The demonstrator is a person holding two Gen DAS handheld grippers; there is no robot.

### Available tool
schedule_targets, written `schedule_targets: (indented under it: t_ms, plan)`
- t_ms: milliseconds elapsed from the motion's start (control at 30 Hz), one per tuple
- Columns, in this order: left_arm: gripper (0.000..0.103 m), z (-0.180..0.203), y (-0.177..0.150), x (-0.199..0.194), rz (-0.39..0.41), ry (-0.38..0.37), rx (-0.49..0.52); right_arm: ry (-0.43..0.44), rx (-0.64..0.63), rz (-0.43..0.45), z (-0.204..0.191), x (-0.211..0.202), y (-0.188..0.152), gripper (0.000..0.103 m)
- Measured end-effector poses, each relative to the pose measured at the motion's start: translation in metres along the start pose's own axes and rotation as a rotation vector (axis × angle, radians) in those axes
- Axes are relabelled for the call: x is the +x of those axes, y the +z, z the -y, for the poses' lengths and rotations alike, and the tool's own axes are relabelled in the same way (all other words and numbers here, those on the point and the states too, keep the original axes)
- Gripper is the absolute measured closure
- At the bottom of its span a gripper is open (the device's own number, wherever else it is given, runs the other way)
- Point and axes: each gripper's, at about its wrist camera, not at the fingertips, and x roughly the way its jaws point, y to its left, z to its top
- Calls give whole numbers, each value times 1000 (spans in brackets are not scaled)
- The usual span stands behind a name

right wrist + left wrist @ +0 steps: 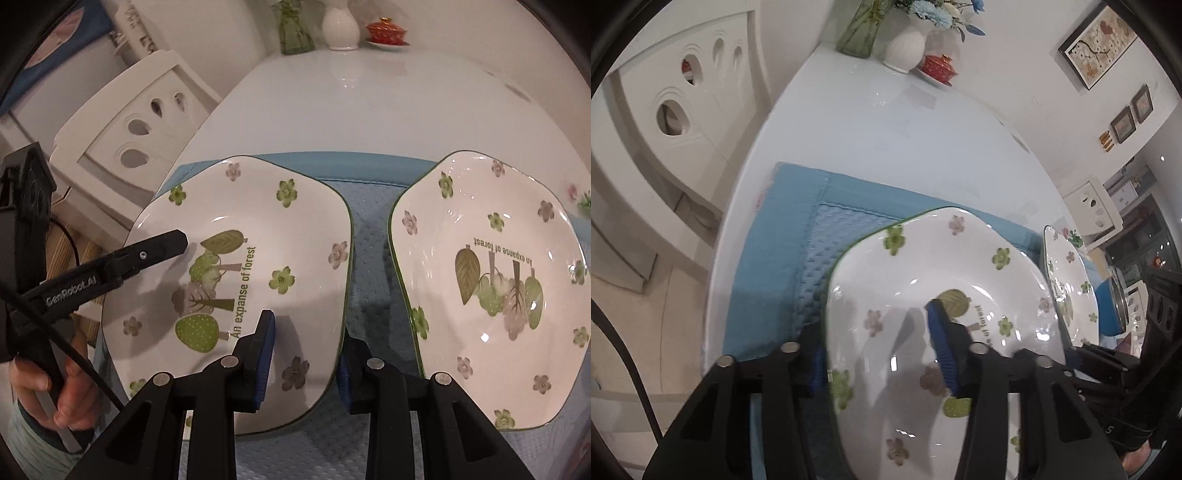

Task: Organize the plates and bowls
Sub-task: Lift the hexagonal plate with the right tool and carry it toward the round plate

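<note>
Two white floral plates lie on a blue mat (369, 236). The left plate (243, 266) has a tree picture and "An expanse of forest". The second plate (491, 280) lies to its right. My left gripper (882, 343) straddles the left plate's (923, 295) left rim, one finger over the plate, the other beneath; it also shows in the right wrist view (162, 245). My right gripper (306, 350) straddles the same plate's right rim, left finger above, right finger beside the edge. Both jaws stand wide. The second plate shows edge-on in the left wrist view (1067, 280).
A white oval table (369, 103) carries the mat. At its far end stand a green glass vase (293, 33), a white vase (340, 29) and a red lidded cup (386, 31). A white chair (140, 122) stands at the left. A blue pot (1112, 306) sits right.
</note>
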Motion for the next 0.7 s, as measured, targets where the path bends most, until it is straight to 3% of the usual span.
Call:
schedule_targets:
  t_ms: [100,200,267,433,600,700]
  plan:
    - [66,-2,-6,-7,2,9,18,-8,-56,7,-8,-7,-7,75]
    - [66,-13,-13,-18,-6,-34,-26,12,-95,-9,-20,-12,-13,75]
    - [66,-16,-22,-24,-13,-20,-36,33,-117,-31,-26,-16,-23,75]
    - [66,-17,-31,-28,-8,-28,-49,97,-87,-81,-18,-4,-37,75]
    - [66,-8,-31,-23,-12,23,-13,141,-67,-96,-10,6,-25,72]
    - [65,0,-35,-25,-5,97,25,74,-125,-77,-25,3,-22,69]
